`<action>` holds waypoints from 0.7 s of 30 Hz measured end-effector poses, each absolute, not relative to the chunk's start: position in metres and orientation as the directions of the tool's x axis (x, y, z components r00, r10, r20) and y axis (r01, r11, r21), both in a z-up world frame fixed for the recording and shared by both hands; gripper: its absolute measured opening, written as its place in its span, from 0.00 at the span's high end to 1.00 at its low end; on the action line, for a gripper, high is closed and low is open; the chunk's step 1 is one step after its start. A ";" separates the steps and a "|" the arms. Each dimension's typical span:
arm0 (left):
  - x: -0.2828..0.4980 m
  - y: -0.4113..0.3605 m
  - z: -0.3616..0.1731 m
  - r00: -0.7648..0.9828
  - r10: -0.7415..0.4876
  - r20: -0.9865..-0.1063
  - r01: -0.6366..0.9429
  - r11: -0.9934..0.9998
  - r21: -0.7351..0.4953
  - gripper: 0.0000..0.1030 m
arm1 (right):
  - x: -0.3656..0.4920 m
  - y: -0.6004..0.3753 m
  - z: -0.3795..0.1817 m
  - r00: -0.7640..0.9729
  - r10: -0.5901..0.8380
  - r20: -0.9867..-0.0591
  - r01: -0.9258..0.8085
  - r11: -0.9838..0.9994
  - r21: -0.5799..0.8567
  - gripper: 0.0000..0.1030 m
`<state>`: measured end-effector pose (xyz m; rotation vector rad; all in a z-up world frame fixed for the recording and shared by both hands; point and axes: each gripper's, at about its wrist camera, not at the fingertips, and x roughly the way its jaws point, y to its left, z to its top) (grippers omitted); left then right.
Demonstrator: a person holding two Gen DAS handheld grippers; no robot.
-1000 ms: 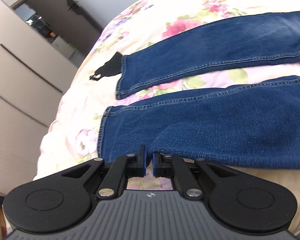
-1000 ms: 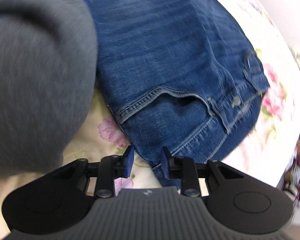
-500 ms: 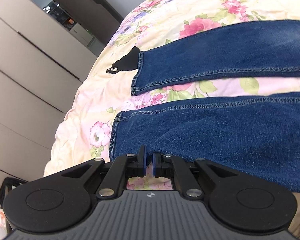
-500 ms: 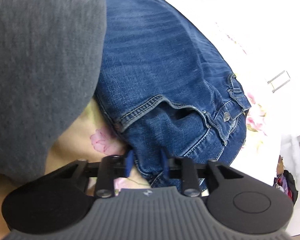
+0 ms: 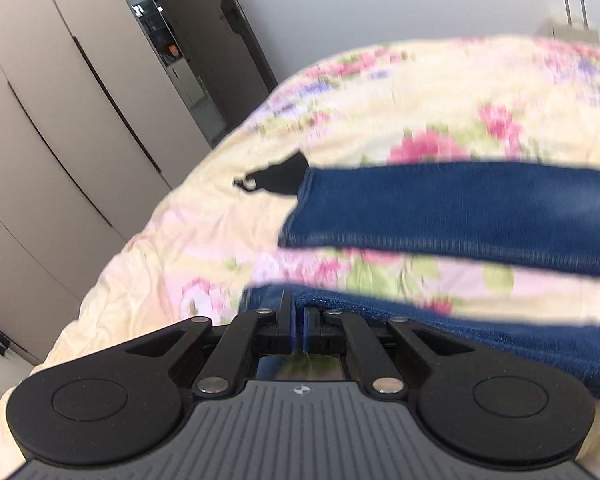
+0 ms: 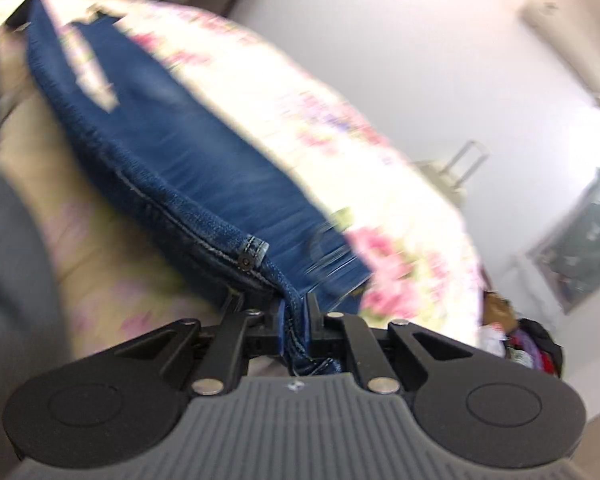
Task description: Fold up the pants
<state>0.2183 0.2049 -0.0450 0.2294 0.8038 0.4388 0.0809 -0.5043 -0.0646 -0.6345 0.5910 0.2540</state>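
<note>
The blue jeans (image 5: 480, 216) lie spread on a bed (image 5: 204, 236) covered with a cream floral quilt, the two legs running side by side toward the bed's left edge with a strip of quilt showing between them. The left gripper (image 5: 298, 320) is pinched tight on the hem end of the nearer leg, at the bed's near edge; the denim edge sits between its blue pads. The farther leg's cuff rests flat near a small black strap (image 5: 274, 178) lying on the quilt. The right gripper (image 6: 294, 320) is clamped on the waistband edge of the jeans (image 6: 188, 160) beside a riveted pocket corner, with the seam bunched between its fingers and the cloth there drawn up off the quilt. A grey sleeve (image 6: 8, 248) fills the left side of the right wrist view. Tall wardrobe doors (image 5: 52, 128) stand beyond the bed's left edge. Both views are blurred.
</note>
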 end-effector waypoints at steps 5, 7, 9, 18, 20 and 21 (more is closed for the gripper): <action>0.244 0.219 -0.002 0.656 0.433 -0.618 -0.336 0.901 0.274 0.97 | 0.118 -0.501 -0.030 0.853 -0.005 -0.522 -0.273 0.848 -0.454 1.00; 0.265 0.218 0.004 0.651 0.437 -0.621 -0.329 0.899 0.288 0.97 | 0.141 -0.499 -0.020 0.859 -0.037 -0.510 -0.230 0.863 -0.450 1.00; 0.289 0.216 0.000 0.630 0.443 -0.638 -0.311 0.897 0.315 0.97 | 0.169 -0.494 -0.015 0.852 -0.074 -0.518 -0.193 0.876 -0.443 1.00; 0.390 0.200 -0.050 0.558 0.469 -0.684 -0.237 0.881 0.410 0.97 | 0.319 -0.478 -0.060 0.770 -0.224 -0.597 -0.106 0.878 -0.466 1.00; 0.412 0.193 -0.062 0.547 0.480 -0.686 -0.209 0.871 0.444 0.96 | 0.357 -0.481 -0.081 0.747 -0.248 -0.617 -0.101 0.875 -0.474 1.00; 0.426 0.189 -0.070 0.537 0.488 -0.688 -0.192 0.865 0.464 0.96 | 0.370 -0.481 -0.090 0.736 -0.258 -0.626 -0.098 0.874 -0.475 1.00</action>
